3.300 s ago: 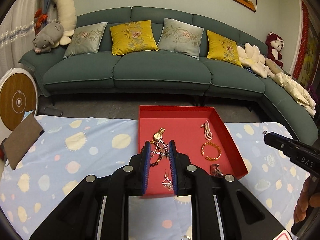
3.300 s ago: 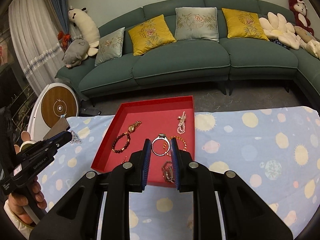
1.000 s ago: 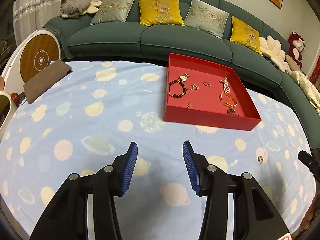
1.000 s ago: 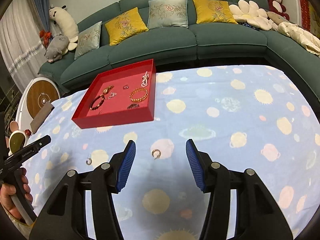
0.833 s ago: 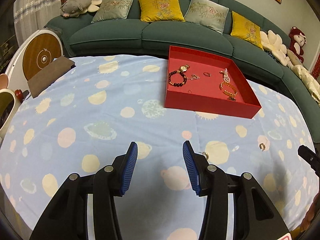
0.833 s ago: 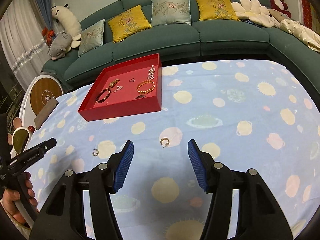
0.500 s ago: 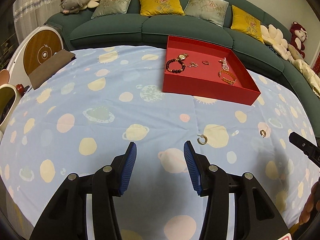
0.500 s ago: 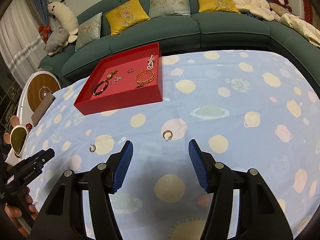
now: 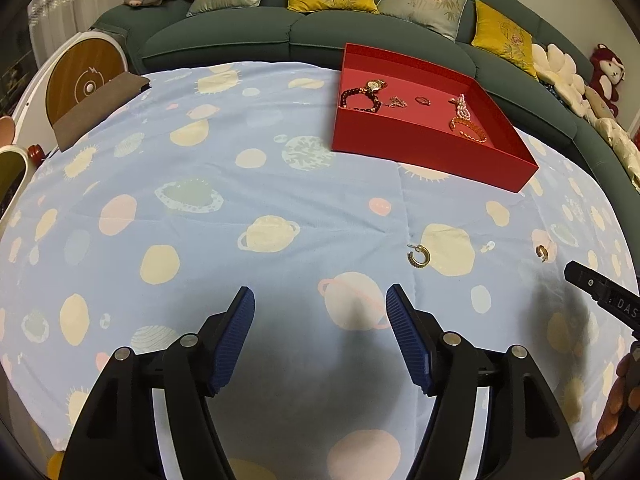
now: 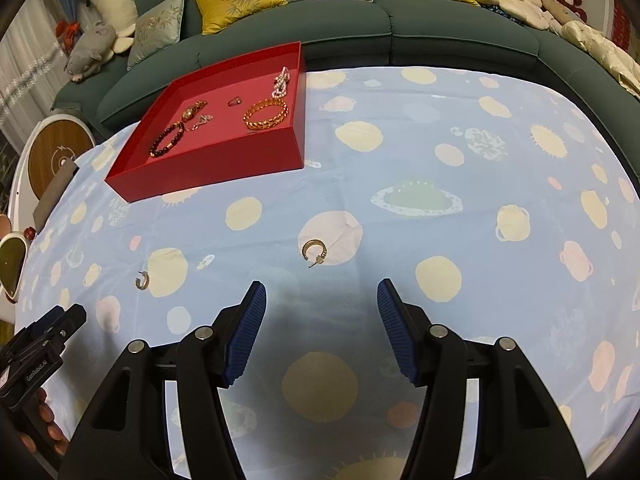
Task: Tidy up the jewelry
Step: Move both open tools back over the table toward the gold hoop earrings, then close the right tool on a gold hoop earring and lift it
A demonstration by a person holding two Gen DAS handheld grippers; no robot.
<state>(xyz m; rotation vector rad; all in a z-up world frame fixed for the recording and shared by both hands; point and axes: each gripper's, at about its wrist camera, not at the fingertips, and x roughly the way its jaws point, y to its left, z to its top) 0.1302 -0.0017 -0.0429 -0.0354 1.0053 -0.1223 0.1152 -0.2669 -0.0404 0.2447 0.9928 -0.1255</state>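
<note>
Now we hold both claws spread wide and empty above the cloth: our left gripper point(image 9: 320, 300) with its blue ribbed pads apart, and our right gripper point(image 10: 320, 294) the same. A few seconds ago both were pressed nearly together over the red square cardboard tray point(image 10: 208, 168), each at a piece of jewelry; since then we have pulled them back to the near part of the table, and the tray now stands well apart from both. We judge this to mean that the last pieces were set down and a new pick is to begin. Just ahead of the right gripper lies a small gold open hoop earring point(image 10: 314, 250) with its pin pointing toward us, flat on the light blue tablecloth with planets and suns point(image 10: 440, 160). In the left wrist view it lies ahead and a little right point(image 9: 418, 255). A second small gold hoop earring point(image 10: 142, 280) lies further to the left side, near the left gripper; in the left wrist view we think it is the one ahead and slightly right of that claw. Inside the tray we see a dark red bead bracelet point(image 10: 167, 139), a gold twisted bangle point(image 10: 266, 114), a pearl strand point(image 10: 281, 81) and a gold watch point(image 9: 374, 85). Beyond stands a green sofa point(image 10: 360, 28).
</note>
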